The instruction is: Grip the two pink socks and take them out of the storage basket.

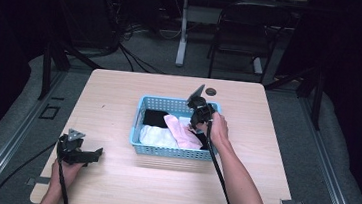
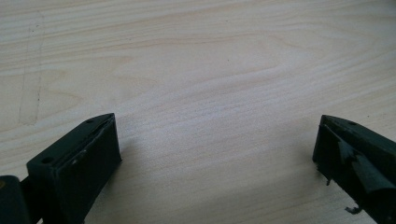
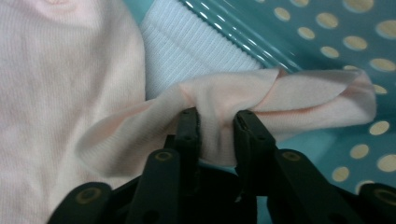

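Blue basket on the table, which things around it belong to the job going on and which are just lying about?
In the job:
- pink cloth, pinched by the right tool
- blue basket holding it

Lying about:
- white cloth
- black cloth
- left tool, open above bare table
- chair behind

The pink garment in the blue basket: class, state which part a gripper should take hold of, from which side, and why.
Grip the pink garment at its bunched fold, coming from above into the basket. The walls block a side approach, and the raised fold gives the jaws something to pinch; the right gripper is shut on exactly that fold.
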{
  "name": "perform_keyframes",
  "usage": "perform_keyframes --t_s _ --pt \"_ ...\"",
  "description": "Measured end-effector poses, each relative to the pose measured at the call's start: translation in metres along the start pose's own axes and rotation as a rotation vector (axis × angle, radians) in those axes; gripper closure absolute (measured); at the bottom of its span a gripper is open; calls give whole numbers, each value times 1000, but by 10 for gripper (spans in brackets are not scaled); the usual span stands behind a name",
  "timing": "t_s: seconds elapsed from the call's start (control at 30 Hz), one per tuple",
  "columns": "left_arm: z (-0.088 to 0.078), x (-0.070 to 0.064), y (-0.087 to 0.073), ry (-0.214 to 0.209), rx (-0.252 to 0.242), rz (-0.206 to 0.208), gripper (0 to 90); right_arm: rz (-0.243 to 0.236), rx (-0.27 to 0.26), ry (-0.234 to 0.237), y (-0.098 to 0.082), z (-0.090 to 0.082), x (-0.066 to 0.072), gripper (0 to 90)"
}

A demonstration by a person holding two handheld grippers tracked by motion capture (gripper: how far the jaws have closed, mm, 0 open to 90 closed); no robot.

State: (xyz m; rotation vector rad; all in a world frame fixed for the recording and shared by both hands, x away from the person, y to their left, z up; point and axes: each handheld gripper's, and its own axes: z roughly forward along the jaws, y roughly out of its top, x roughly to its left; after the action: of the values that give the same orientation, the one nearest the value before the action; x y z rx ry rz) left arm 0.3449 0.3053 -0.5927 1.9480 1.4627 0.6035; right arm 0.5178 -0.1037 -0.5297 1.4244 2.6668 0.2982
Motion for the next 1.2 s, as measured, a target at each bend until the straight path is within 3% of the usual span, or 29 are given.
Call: perform_keyframes --t_s 0.2,0.3,0.5,1.2 --pt "0 0 0 0 0 0 7 5 -18 13 0 -7 1 788" --pt "0 0 0 0 -1 1 7 9 -52 35 -1 -15 3 789" --pt "0 0 0 1 -1 0 7 -27 -82 68 -4 -37 10 789" --pt "0 0 0 1 0 0 7 -70 -193 91 -27 -92 10 786"
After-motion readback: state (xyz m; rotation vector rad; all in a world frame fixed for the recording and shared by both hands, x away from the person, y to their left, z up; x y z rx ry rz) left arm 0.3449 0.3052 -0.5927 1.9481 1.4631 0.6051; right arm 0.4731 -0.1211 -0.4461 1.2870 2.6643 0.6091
